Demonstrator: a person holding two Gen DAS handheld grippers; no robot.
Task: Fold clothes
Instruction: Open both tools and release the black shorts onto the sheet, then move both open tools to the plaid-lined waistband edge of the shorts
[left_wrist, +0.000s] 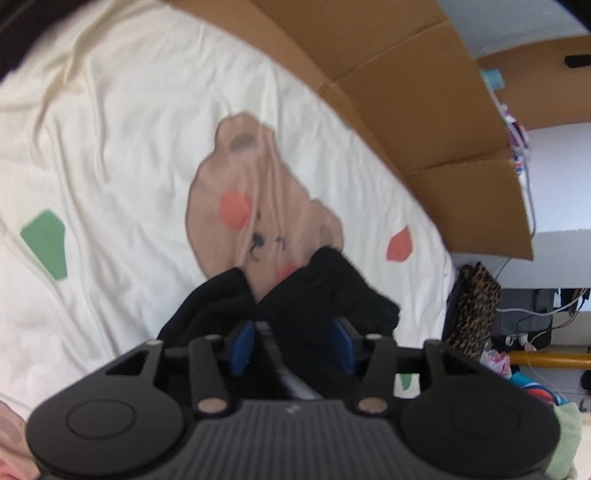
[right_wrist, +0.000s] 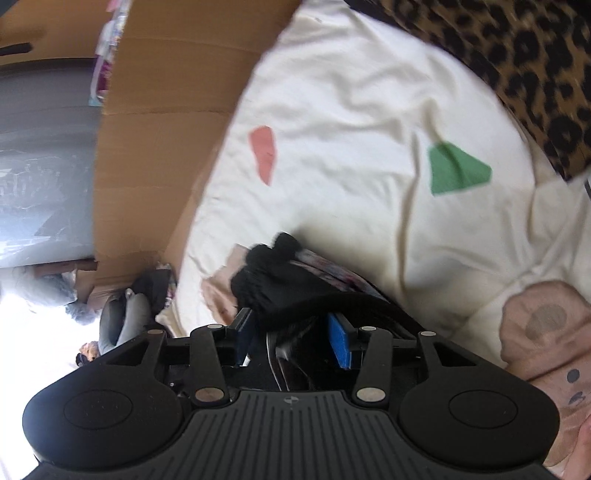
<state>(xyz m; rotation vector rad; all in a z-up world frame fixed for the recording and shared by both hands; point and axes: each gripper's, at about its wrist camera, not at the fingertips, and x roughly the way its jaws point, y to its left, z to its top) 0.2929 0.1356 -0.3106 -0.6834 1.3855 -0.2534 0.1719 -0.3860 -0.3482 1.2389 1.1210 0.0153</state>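
A black garment (left_wrist: 295, 295) lies bunched on a cream bedsheet (left_wrist: 110, 147) printed with a bear; it looks only partly folded, with smoothing left. The left gripper (left_wrist: 291, 341) and right gripper (right_wrist: 291, 341) stand half open, pads clear, cloth loose between them.

My left tool (left_wrist: 293, 341) stands with its blue pads (left_wrist: 243, 345) apart, black cloth (left_wrist: 325, 291) bunched between them. Below lies a cream sheet (left_wrist: 122, 155) with a bear print (left_wrist: 243, 199). Cardboard (left_wrist: 424, 122) stands beyond.
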